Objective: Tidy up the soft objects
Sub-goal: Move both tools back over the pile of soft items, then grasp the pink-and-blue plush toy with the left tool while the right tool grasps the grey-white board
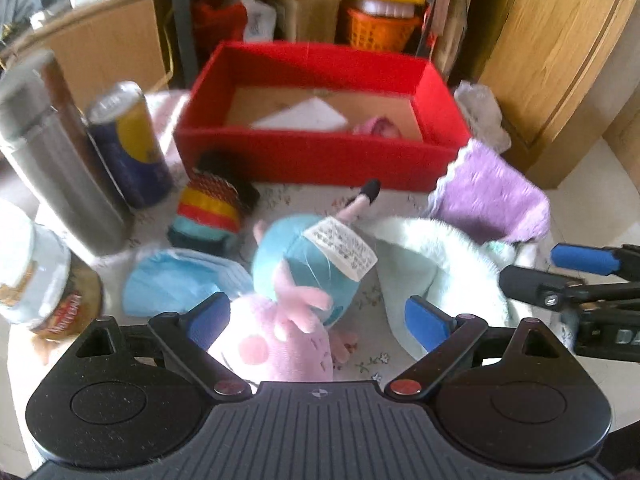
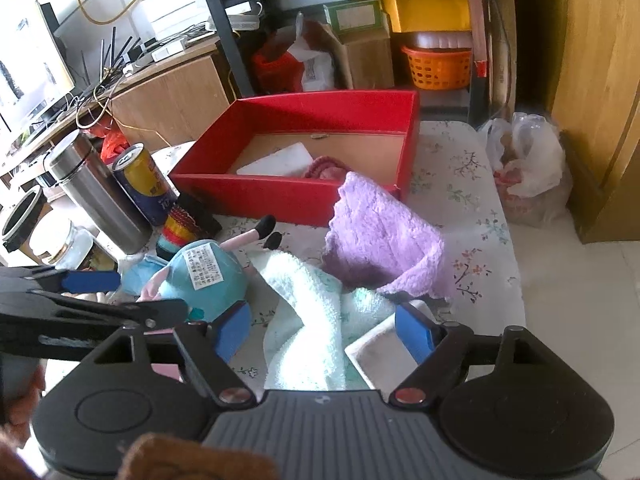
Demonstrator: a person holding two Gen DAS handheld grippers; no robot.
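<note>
Left gripper (image 1: 318, 320): tilted steeply down over the counter (image 2: 472, 208), fingers (image 1: 208, 318) spread wide. A plush pig toy (image 1: 304, 280) lies between them, pink head nearest, blue body with white label beyond; the pads do not press on it.

Right gripper (image 2: 324, 330): angled down, just right of the left one. Fingers (image 2: 414, 332) stand moderately apart, straddling a pale mint towel (image 2: 308, 320) and the corner of a white tray (image 2: 374, 350); no grip on either is evident.

Purple knitted cloth (image 2: 376, 240): rumpled, lying partly on the far end of the mint towel, just in front of the red box.

Light blue cloth (image 1: 176, 280): flat on the counter, left of the toy.

Striped soft item (image 1: 208, 208): red, yellow and teal bands, beyond the blue cloth.

Steel flask (image 2: 96, 196) and blue-and-yellow can (image 2: 144, 188): upright, side by side at the left.

Labelled jar (image 1: 44, 292): near left edge, blurred.

Red box (image 1: 320, 156): open-topped, at the far side of the counter, holding a white flat piece (image 2: 280, 160) and a pink soft item (image 2: 326, 170).

Plastic bag (image 2: 528, 160): on the floor, right of the counter.

Orange basket (image 2: 436, 66): on shelving behind.
</note>
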